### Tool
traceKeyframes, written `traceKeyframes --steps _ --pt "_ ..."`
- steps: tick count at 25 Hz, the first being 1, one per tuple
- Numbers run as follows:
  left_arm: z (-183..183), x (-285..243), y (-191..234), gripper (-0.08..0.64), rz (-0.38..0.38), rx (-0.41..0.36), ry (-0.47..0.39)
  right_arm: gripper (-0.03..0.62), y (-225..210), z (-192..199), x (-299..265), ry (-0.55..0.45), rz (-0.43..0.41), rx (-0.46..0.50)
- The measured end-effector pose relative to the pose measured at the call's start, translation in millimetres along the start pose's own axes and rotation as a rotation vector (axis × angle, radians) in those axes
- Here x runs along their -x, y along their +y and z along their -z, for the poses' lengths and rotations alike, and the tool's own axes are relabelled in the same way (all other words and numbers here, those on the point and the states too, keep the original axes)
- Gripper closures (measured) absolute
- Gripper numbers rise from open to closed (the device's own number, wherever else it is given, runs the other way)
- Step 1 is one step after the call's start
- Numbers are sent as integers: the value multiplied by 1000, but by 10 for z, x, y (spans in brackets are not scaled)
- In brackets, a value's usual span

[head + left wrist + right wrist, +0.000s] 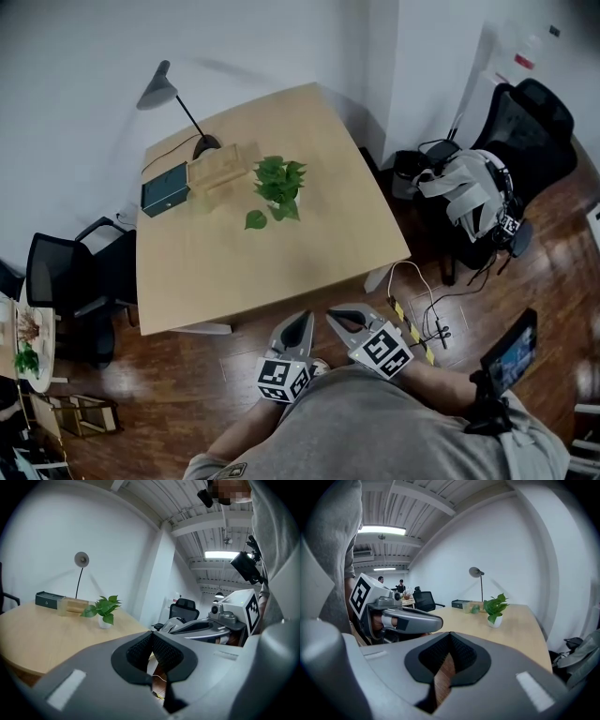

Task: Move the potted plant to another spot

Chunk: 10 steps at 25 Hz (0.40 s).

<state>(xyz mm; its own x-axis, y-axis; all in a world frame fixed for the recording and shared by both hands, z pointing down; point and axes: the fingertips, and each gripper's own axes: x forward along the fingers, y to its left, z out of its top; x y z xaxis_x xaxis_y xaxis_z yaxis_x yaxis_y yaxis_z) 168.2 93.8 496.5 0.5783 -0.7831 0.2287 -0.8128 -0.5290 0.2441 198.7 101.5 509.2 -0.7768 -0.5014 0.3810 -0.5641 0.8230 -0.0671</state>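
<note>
The potted plant (278,187) stands on the table (234,277), well apart from you. It looks light, with soft leaves, so take it by the small white pot. Your left gripper (302,320) and right gripper (335,314) are both closed and empty.

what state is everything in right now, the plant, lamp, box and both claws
potted plant, upright on the table, untouched
desk lamp, upright near the far edge, not lit
dark box, closed, lying flat near the lamp
left claw, shut, empty, well short of the plant
right claw, shut, empty, next to the left one
</note>
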Motion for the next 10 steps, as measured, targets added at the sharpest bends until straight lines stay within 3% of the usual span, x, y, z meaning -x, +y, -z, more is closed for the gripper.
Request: traceKeyframes --steps 10 --pt "-220 -187 120 566 -4 -23 -44 586 -256 -247 -130 -33 10 40"
